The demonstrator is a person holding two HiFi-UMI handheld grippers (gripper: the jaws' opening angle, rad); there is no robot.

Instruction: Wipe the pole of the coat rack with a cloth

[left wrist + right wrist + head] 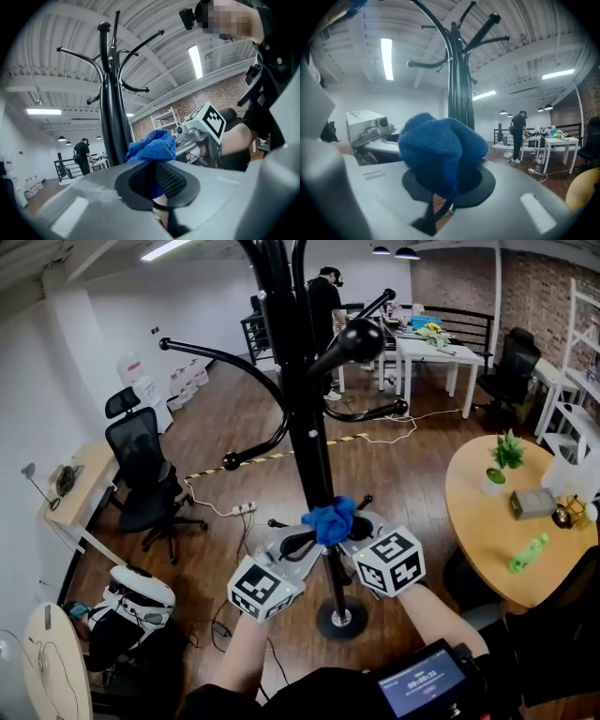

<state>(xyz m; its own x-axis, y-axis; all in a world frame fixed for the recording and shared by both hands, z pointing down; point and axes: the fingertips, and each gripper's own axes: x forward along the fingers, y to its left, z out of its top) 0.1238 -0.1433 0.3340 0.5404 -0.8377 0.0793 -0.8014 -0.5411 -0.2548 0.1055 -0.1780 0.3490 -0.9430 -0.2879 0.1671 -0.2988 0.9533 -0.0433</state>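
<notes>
- The left gripper [157, 182] is clenched on a tail of the blue cloth [152, 146]. The right gripper [446, 180] is clamped on the other, bunched end. Between them the cloth wraps the pole [314, 442] of the coat rack low down, above the round base [341, 620].
- The left grip looks thin, with only a narrow strip of cloth running between its jaws. A hard pull along the pole could drag that strip free and leave the cloth hanging from one gripper.
- The cloth is balled up rather than spread flat. A stroke may therefore touch only a band of the pole and miss its far side.
- If the two grippers pull unevenly toward the near side, the rack could rock or tip on its small base, because it is a tall stand.
- On the way up, the grippers or their marker cubes [389, 562] could knock the curved arms [220, 354] and the knobbed hook [361, 338] that stick out higher on the pole.
- Drawing the cloth too tight round the pole may make it bind and jerk rather than slide.
</notes>
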